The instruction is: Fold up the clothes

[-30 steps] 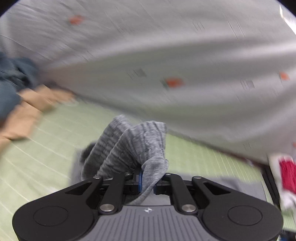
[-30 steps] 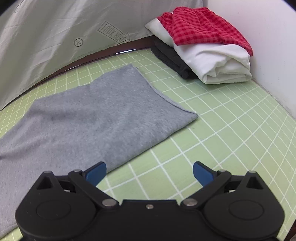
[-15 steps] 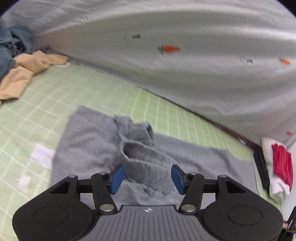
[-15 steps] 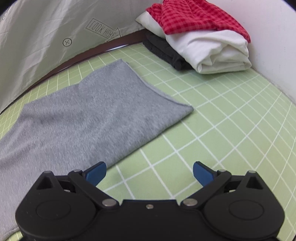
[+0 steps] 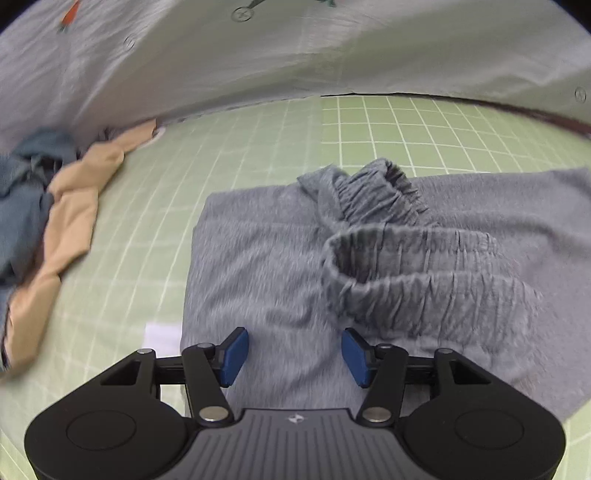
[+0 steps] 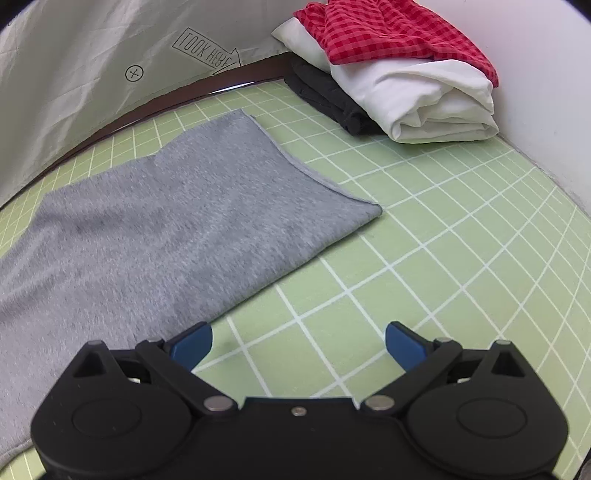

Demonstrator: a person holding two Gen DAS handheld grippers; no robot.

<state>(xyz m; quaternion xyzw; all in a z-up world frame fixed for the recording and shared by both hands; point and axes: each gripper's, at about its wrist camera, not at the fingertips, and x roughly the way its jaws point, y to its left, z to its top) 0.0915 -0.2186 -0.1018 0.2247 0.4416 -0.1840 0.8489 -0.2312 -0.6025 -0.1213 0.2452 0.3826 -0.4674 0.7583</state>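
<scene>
Grey sweatpants lie on the green grid mat. Their gathered elastic waistband is bunched up on top of the fabric. My left gripper is open and empty, hovering low over the grey fabric just short of the waistband. In the right wrist view the flat leg end of the sweatpants lies ahead and to the left. My right gripper is open and empty above bare mat, its left finger at the fabric's edge.
A pile of tan and blue clothes lies at the left. A folded stack of red checked, white and dark garments sits at the far right by the wall. A printed grey sheet hangs behind the mat.
My left gripper let go of the grey waistband, which dropped onto the pants, and opened. It then swung left and lower over the fabric. The right gripper drifted slightly nearer the mat.
</scene>
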